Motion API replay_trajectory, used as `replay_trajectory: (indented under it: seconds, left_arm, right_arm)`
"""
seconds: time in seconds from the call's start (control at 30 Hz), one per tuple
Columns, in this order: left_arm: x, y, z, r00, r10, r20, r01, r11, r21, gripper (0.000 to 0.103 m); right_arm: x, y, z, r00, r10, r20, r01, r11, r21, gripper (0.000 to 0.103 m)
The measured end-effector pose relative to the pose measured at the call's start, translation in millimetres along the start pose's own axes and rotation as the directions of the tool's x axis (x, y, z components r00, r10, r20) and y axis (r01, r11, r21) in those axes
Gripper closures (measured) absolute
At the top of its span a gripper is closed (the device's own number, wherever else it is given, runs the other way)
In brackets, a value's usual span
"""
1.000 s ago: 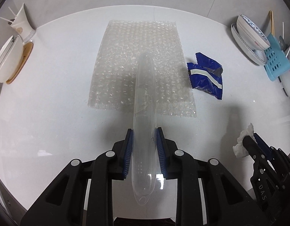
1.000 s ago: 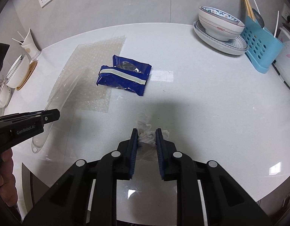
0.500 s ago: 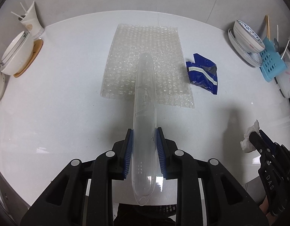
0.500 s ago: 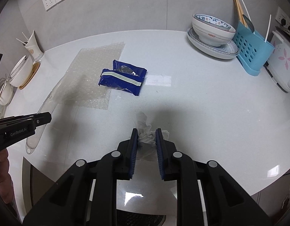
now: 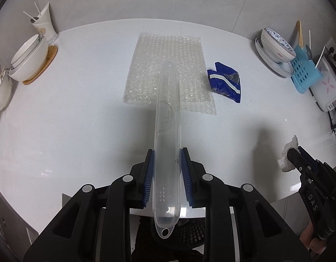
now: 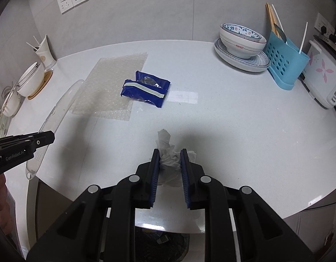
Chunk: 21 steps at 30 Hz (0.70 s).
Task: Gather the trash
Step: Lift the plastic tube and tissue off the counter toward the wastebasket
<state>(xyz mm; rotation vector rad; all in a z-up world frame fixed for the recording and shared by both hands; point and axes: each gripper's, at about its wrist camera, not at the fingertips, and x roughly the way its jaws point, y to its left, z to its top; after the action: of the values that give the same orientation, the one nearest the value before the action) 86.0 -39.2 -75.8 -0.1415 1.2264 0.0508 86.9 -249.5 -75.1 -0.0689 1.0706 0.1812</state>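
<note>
The left hand-held gripper [image 5: 167, 166] is clamped on a clear plastic case [image 5: 168, 126], its long body reaching forward above the desk [image 5: 69, 113] toward the bubble wrap [image 5: 165, 61], its rounded end with a small hole hanging past the near desk edge; the right hand-held gripper [image 6: 169, 163] pinches a crumpled white tissue [image 6: 168, 152], lifted clear of the desk; a blue wrapper [image 6: 145, 88] lies on the desk just beside the bubble wrap's right edge; a patterned bowl [image 6: 242, 39] on a plate sits far right beside a blue caddy [image 6: 285, 63]; white bowls [image 5: 28, 61] stand far left.
</note>
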Motion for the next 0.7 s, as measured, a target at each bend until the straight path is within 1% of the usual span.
replay_trajectory:
  seconds: [0.7]
  left_arm:
    - [-40.0, -4.1, -49.4, 0.999, -0.026, 0.037, 0.026, 1.000, 0.000, 0.079]
  right_arm:
    - [-44.7, -0.1, -28.7, 0.999, 0.016, 0.046, -0.015, 0.999, -0.036, 0.085]
